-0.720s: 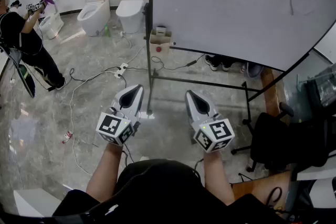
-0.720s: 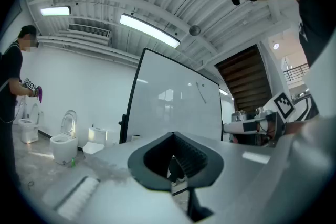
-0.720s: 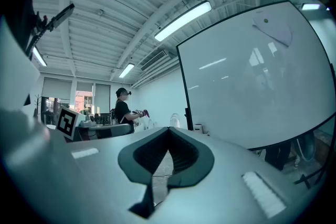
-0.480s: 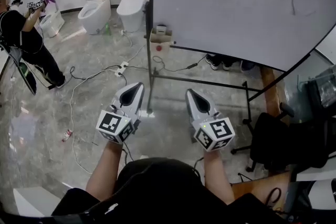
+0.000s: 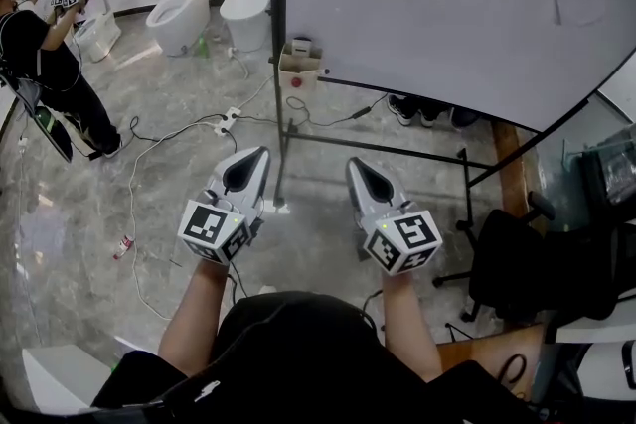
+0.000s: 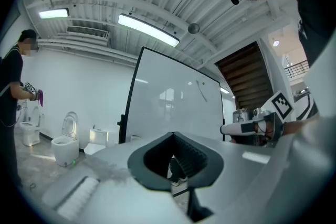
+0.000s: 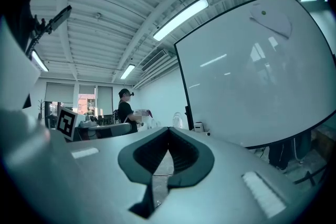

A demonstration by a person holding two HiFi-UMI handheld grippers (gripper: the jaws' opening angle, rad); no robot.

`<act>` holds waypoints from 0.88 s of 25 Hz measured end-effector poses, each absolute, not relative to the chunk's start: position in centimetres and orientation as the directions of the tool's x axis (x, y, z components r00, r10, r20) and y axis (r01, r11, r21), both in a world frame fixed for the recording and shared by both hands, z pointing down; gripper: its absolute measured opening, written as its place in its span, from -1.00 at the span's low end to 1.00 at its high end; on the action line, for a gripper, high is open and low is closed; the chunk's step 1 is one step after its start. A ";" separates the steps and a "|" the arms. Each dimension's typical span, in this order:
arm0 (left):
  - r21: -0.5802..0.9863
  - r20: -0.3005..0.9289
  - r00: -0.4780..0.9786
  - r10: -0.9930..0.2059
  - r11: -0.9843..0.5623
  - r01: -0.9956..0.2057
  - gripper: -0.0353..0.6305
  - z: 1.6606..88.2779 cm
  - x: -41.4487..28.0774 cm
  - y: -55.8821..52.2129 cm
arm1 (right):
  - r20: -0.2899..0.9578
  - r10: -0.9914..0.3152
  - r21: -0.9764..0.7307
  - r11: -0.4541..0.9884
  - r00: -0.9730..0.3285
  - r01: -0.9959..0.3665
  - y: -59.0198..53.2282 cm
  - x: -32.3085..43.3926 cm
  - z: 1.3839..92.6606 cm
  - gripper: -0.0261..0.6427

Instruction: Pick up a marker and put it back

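White board (image 5: 447,5) spans head view; only gripper views show left gripper (image 6: 172,134), right gripper (image 7: 168,128) jaws closed together.

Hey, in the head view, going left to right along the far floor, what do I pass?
person → open-lid toilet → second toilet → box → shoes
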State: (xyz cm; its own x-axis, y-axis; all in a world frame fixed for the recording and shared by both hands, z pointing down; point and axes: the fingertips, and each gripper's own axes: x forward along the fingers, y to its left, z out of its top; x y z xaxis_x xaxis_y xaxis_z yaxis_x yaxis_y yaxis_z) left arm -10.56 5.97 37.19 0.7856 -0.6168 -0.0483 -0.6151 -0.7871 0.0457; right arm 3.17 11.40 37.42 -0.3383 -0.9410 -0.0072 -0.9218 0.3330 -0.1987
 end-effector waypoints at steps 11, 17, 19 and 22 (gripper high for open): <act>0.020 -0.048 0.775 -0.630 -0.776 -0.630 -0.88 37.5 -7.6 6.2 | 0.008 -0.932 -0.191 0.356 -0.364 -0.915 11.7 5.7 38.3 -0.89; 0.005 -0.032 0.753 -0.657 -0.753 -0.658 -0.88 37.6 -6.8 5.9 | 0.000 -0.926 -0.171 0.373 -0.379 -0.912 11.8 6.8 38.1 -0.89; 0.006 -0.024 0.746 -0.665 -0.747 -0.665 -0.88 37.7 -6.6 5.6 | -0.002 -0.925 -0.168 0.376 -0.381 -0.911 11.5 7.1 38.1 -0.89; 0.002 -0.027 0.744 -0.668 -0.744 -0.668 -0.88 37.4 -6.3 5.1 | -0.005 -0.925 -0.173 0.375 -0.380 -0.911 10.8 7.6 38.0 -0.89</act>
